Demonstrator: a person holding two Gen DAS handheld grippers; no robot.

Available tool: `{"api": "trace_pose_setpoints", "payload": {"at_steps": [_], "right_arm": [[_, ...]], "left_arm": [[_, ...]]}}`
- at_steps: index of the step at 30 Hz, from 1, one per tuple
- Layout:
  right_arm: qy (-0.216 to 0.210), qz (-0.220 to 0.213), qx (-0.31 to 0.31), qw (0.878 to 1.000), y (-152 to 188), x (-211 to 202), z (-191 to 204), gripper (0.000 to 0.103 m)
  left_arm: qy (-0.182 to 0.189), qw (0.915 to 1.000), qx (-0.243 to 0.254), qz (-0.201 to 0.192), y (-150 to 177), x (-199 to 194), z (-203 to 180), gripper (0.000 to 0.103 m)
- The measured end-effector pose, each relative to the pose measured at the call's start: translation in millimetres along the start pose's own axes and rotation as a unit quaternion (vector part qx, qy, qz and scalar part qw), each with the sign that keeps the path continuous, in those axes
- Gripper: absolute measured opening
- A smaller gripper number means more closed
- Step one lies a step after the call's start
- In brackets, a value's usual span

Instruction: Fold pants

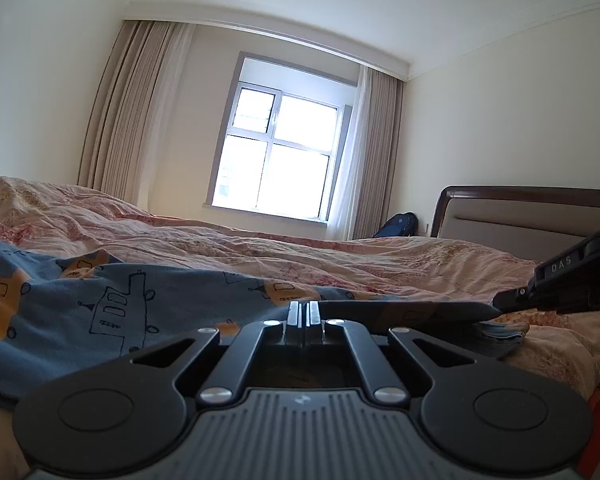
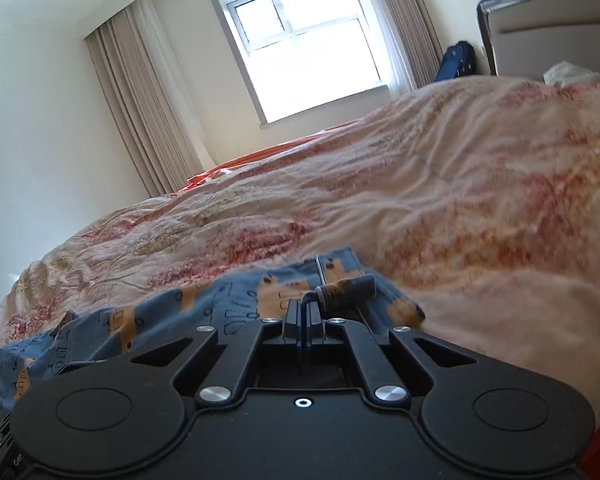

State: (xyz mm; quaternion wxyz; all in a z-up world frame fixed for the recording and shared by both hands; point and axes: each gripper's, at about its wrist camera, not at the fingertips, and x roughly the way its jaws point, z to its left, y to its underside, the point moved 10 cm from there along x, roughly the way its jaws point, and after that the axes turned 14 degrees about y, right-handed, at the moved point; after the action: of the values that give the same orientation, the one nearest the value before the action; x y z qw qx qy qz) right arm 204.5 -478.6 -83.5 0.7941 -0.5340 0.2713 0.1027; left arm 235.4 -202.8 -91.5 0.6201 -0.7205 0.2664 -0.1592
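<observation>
- L wrist view, lower left: pants (image 1: 100, 300), blue w/ orange patches + line-drawn houses, lie rumpled on the pink floral quilt (image 1: 260, 248), running from left edge toward centre.
- L view, bottom centre: left gripper (image 1: 303, 312), fingers pressed together, no gap showing. Pants fabric sits right at the tips, so prob pinched, but the actual bite is hidden behind the fingers; can't confirm.
- L view, right edge: black body of the other tool comes in low over the quilt, tip near a bunched bit of blue fabric.
- L view, background: window (image 1: 280, 160) upper centre, curtains either side, headboard (image 1: 532, 208) at right.
- R wrist view, lower left to centre: same pants (image 2: 220, 304), crumpled band across the quilt (image 2: 460, 180), one end heaped at left edge.
- R view, bottom centre: right gripper (image 2: 304, 312), closed tight on a fold of pants; cloth visibly bunches over the tips, a thin sliver also caught between the fingers lower down.
- Frame blurred at right, so tool likely moving.
- Risks, my read: thin bite on either side could slip out if pulled fast → pants drop mid-fold. If grips catch one layer only, legs won't line up, fold goes skewed. Soft wrinkled quilt may drag on the cloth + leave creases; tips could also snag the quilt and lift it too.
</observation>
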Motion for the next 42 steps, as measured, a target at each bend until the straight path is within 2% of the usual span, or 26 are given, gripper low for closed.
{"api": "trace_pose_setpoints", "payload": {"at_steps": [2,3,4,6,8,9,11,13,14,20,22,23,25,27,29,31,32,33,34,35,38,39,42], "right_arm": [[-0.011,0.014,0.020,1.000,13.4,2.7,-4.8,0.004],[-0.014,0.016,0.029,0.999,16.9,3.0,-7.0,0.013],[-0.015,0.017,0.038,0.999,18.4,3.1,-9.6,0.017],[-0.028,0.019,0.063,0.997,19.0,4.2,-13.2,0.038],[-0.037,0.019,0.081,0.996,14.7,6.5,-16.0,0.049],[-0.036,0.019,0.088,0.995,12.5,8.5,-16.9,0.050],[-0.028,0.018,0.098,0.995,7.7,13.1,-19.3,0.049],[-0.009,0.019,0.101,0.995,2.8,20.2,-21.2,0.031],[0.007,0.015,0.095,0.995,-0.2,22.5,-22.9,0.011],[0.034,-0.049,0.078,0.995,-23.3,7.6,-31.3,0.008],[0.041,-0.042,0.071,0.996,-17.6,7.8,-35.6,0.008],[0.044,-0.032,0.067,0.996,-11.9,10.9,-37.5,0.008],[0.050,-0.016,0.061,0.997,0.1,16.7,-40.7,0.010],[0.052,-0.020,0.060,0.997,5.9,15.2,-41.5,0.011],[0.053,-0.028,0.056,0.997,7.2,9.4,-40.5,0.019],[0.051,-0.032,0.044,0.997,9.0,3.0,-37.6,0.032],[0.051,-0.033,0.036,0.998,10.4,0.0,-36.1,0.042],[0.055,-0.033,0.027,0.998,12.1,-3.8,-34.8,0.061],[0.059,-0.034,0.019,0.998,13.7,-7.1,-34.3,0.067],[0.059,-0.038,0.010,0.998,15.0,-10.3,-33.8,0.071],[0.054,-0.023,0.005,0.998,19.2,-7.9,-34.5,0.074],[0.048,-0.009,0.006,0.999,20.6,-2.6,-33.6,0.077],[0.020,0.012,0.033,0.999,19.0,12.1,-30.9,0.078]], "left_arm": [[-0.002,1.0000,0.006,0.001,0.8,0.3,-1.2,0.000],[-0.003,1.0000,0.008,0.001,0.9,0.2,-1.3,0.000],[-0.004,0.9999,0.009,0.001,1.0,0.6,-1.5,0.000],[-0.007,0.9999,0.011,0.003,2.0,1.0,-0.9,0.000],[-0.009,0.9999,0.011,0.005,2.5,1.0,-0.2,0.000],[-0.010,0.9999,0.012,0.005,2.6,1.2,-0.6,0.000],[-0.010,0.9998,0.014,0.006,3.0,1.2,-1.2,0.000],[-0.009,0.9998,0.016,0.005,3.0,0.3,-3.3,0.000],[-0.007,0.9998,0.017,0.004,2.4,-0.1,-4.0,0.000],[0.022,0.9990,0.039,-0.007,1.1,-3.1,-17.1,0.000],[0.026,0.9984,0.050,0.002,4.0,-0.2,-21.1,0.001],[0.027,0.9984,0.050,0.005,5.1,1.0,-21.5,0.004],[0.028,0.9988,0.039,0.007,5.6,1.7,-19.2,0.017],[0.029,0.9993,0.025,0.000,4.0,-0.5,-16.6,0.067],[0.031,0.9993,0.014,-0.016,-0.4,-5.1,-14.0,0.080],[0.037,0.9991,0.010,-0.018,-1.2,-5.3,-13.8,0.082],[0.037,0.9992,0.009,-0.015,-0.7,-4.0,-12.2,0.086],[0.033,0.9994,0.009,-0.012,0.3,-2.7,-10.5,0.090],[0.029,0.9995,0.008,-0.010,0.6,-2.0,-9.1,0.091],[0.025,0.9996,0.003,-0.010,0.4,-2.0,-7.6,0.094],[0.008,0.9998,-0.013,-0.010,0.9,-1.1,1.2,0.100],[0.004,0.9998,-0.017,-0.007,1.6,0.2,3.6,0.100],[-0.009,0.9995,-0.032,0.002,4.8,3.1,12.0,0.100]]}}
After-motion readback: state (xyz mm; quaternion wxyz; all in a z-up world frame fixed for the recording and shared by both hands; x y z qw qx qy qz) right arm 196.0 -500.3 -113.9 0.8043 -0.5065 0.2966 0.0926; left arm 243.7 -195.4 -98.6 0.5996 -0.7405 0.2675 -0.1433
